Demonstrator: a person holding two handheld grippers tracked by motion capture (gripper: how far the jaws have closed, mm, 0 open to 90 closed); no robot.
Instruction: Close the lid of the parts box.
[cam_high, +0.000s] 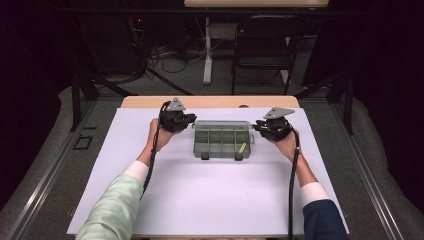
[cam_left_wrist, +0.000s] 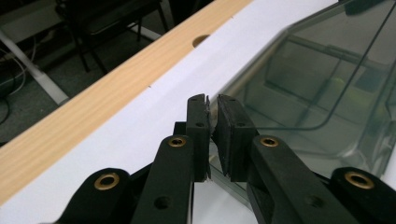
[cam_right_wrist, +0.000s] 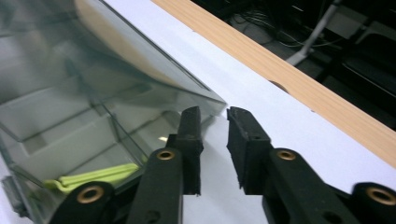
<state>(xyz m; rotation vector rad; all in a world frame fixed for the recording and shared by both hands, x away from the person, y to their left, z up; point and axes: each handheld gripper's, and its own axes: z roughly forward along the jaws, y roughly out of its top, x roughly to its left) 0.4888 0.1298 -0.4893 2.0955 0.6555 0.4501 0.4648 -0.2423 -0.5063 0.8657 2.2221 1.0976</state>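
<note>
A clear plastic compartment box (cam_high: 222, 140) sits in the middle of the white mat (cam_high: 210, 195), its transparent lid (cam_left_wrist: 303, 84) raised at a slant. A yellow-green item (cam_high: 242, 148) lies in its right front compartment, also seen as the yellow-green item (cam_right_wrist: 93, 177) in the right gripper view. My left gripper (cam_left_wrist: 212, 105) is at the box's far left corner (cam_high: 194, 122), shut on the lid's edge. At the far right corner, my right gripper (cam_right_wrist: 214, 114) stands open with a small gap. The lid's corner (cam_right_wrist: 205, 95) sits just at the tip of its left jaw, and the pads do not press on it.
The wooden table edge (cam_high: 210, 101) runs along the far side, with a hole (cam_left_wrist: 201, 40) in it. Behind the table are a black chair (cam_high: 265, 40) and cables on the floor. Sleeved forearms reach in from the near edge.
</note>
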